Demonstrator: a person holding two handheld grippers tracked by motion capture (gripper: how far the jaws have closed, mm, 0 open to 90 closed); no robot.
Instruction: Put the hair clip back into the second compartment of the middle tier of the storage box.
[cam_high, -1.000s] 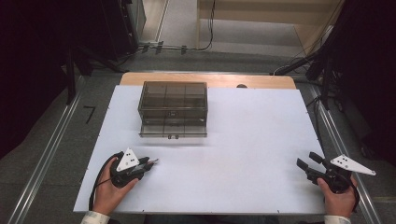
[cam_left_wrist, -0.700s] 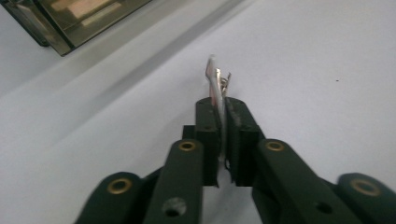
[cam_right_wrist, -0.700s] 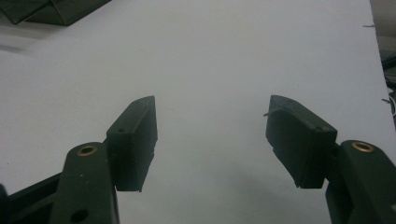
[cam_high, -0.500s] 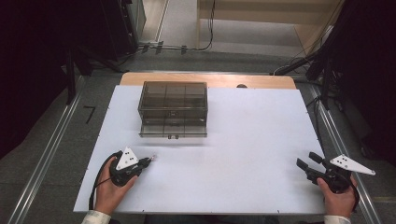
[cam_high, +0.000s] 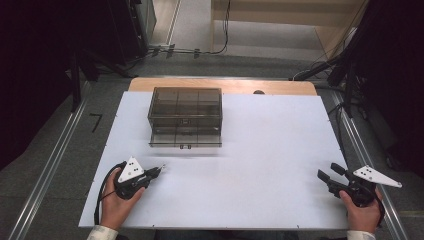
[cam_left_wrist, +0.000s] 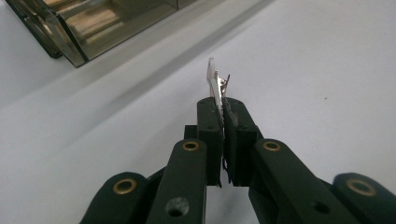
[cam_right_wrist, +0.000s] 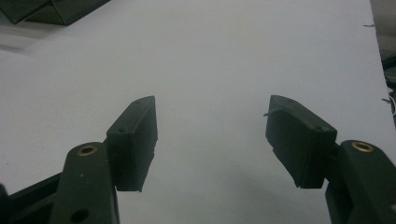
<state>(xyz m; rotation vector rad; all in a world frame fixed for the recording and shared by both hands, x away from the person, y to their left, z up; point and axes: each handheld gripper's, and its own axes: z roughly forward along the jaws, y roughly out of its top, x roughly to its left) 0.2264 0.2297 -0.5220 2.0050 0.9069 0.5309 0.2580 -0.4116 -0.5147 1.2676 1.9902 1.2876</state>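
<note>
A small smoky-clear drawer cabinet (cam_high: 185, 116) stands at the back left of the white table (cam_high: 260, 150), its bottom drawer (cam_high: 185, 137) pulled out toward me. My left gripper (cam_high: 159, 171) is at the front left, shut on a small metal clip (cam_left_wrist: 215, 83) that sticks out past the jaw tips. The cabinet's corner (cam_left_wrist: 79, 28) shows beyond it in the left gripper view. At the front right edge my right gripper (cam_high: 327, 175) is open, and its jaws (cam_right_wrist: 211, 126) hold nothing above bare table.
A wooden strip (cam_high: 225, 86) runs behind the white sheet. Metal rails (cam_high: 55, 160) flank the table on both sides, with cables (cam_high: 320, 72) and dark stands on the floor behind. Open white surface lies between the two grippers.
The left gripper has shifted slightly; the right gripper and the cabinet stay as they were.
</note>
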